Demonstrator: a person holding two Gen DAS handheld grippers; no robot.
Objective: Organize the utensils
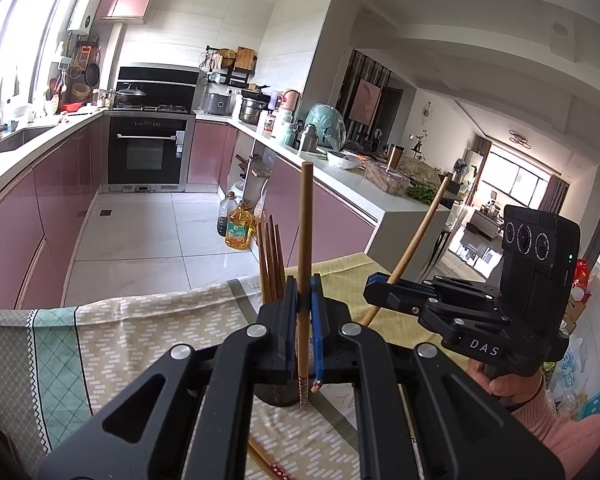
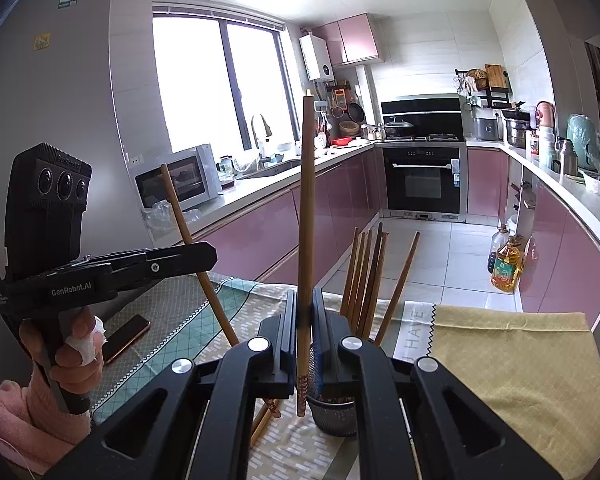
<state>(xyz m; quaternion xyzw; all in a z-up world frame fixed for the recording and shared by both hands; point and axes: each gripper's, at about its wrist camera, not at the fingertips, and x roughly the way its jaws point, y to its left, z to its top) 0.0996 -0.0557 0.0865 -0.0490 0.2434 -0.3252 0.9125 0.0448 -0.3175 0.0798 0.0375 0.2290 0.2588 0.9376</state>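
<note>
Two chopsticks are up off the table, one in each gripper, and the way they are held suggests loading the holder rather than sorting. The left gripper [image 1: 305, 300] has its jaws pinched narrow on a bamboo chopstick [image 1: 305, 240] standing almost upright, patterned end down, gripped low on the shaft so the tip can be steered. The right gripper [image 2: 305, 312] is clamped the same way on its own chopstick [image 2: 306, 220], also near vertical with the decorated end hanging beside the mesh utensil holder [image 2: 334, 412]. That dark holder stands on the patterned tablecloth [image 2: 520, 360] and already carries a bunch of brown chopsticks [image 2: 366, 280] leaning fanned against its rim, which is likely why both held sticks are kept upright: they must drop in from above without knocking the bunch. More loose chopsticks [image 2: 266, 416] lie flat on the cloth just beside the holder, so in my judgement the task is partway done. A phone [image 2: 126, 336] lies near the person's left hand [image 2: 74, 356], well clear of the work.
</note>
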